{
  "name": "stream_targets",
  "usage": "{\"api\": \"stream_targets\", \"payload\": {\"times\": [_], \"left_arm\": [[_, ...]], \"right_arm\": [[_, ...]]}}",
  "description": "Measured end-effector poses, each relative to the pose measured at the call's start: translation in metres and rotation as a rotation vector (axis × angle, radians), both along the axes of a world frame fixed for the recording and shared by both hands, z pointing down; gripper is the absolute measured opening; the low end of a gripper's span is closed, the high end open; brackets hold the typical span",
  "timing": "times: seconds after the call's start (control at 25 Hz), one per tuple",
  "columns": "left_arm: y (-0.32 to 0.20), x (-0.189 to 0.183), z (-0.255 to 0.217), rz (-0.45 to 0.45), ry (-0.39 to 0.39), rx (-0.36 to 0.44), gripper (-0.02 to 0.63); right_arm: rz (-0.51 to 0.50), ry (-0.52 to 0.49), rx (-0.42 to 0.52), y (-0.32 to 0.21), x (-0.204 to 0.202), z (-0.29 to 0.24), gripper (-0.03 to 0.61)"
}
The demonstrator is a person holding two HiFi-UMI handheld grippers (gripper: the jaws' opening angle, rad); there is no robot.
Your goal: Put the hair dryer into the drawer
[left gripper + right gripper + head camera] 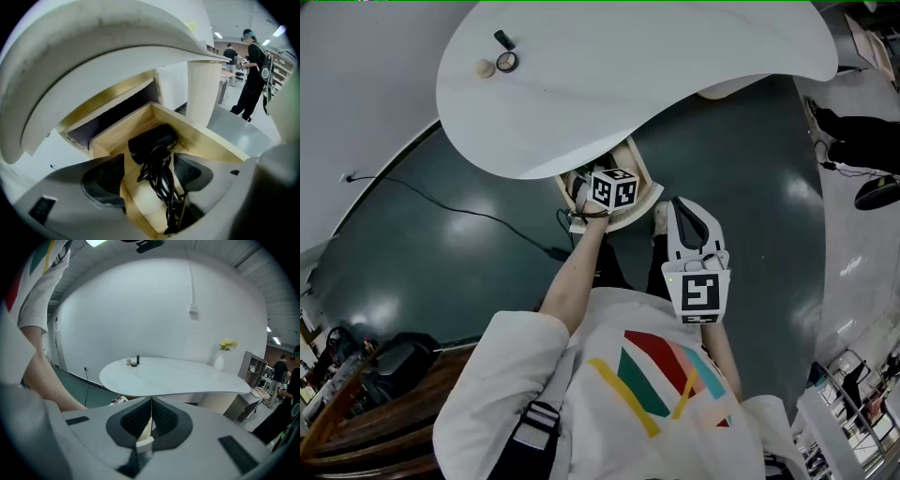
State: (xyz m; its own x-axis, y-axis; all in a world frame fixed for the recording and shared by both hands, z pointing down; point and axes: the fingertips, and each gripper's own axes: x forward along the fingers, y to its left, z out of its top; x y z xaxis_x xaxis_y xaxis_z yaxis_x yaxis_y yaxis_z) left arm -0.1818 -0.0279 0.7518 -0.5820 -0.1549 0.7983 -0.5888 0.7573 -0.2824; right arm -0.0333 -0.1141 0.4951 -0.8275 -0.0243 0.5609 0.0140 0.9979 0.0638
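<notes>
The black hair dryer [152,143] lies inside the open wooden drawer [206,140], with its coiled cord [164,187] trailing toward me between the jaws. My left gripper [149,173] is open, its pads standing apart on either side of the cord. In the head view the left gripper [609,199] hangs over the drawer [642,178] under the white table [628,75]. My right gripper [686,208] is held close to my body, to the right of the drawer. Its pads are pressed together in the right gripper view [151,420], with nothing held.
Small toiletry items [502,58] sit at the table's far left. A black cable [469,214] runs over the dark floor. A ribbed white pedestal [204,91] supports the table. A vase of yellow flowers [221,359] stands on the table's right end. People [255,70] stand far off.
</notes>
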Motion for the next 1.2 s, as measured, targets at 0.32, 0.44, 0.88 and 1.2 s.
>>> {"api": "stream_targets", "payload": {"times": [0.32, 0.44, 0.88, 1.2], "left_arm": [[-0.006, 0.0, -0.029, -0.01, -0.009, 0.05, 0.344], [-0.006, 0.007, -0.034, -0.031, 0.016, 0.077, 0.344], [-0.067, 0.065, -0.082, 0.125, 0.204, 0.304, 0.337], [-0.095, 0.034, -0.203, 0.173, 0.049, 0.557, 0.198]], "right_arm": [[-0.025, -0.062, 0.001, 0.002, -0.012, -0.018, 0.012], [-0.031, -0.09, 0.008, 0.001, -0.015, -0.026, 0.012], [-0.009, -0.201, 0.008, -0.017, -0.031, -0.061, 0.012], [0.014, -0.318, 0.01, -0.033, -0.047, -0.103, 0.012]]}}
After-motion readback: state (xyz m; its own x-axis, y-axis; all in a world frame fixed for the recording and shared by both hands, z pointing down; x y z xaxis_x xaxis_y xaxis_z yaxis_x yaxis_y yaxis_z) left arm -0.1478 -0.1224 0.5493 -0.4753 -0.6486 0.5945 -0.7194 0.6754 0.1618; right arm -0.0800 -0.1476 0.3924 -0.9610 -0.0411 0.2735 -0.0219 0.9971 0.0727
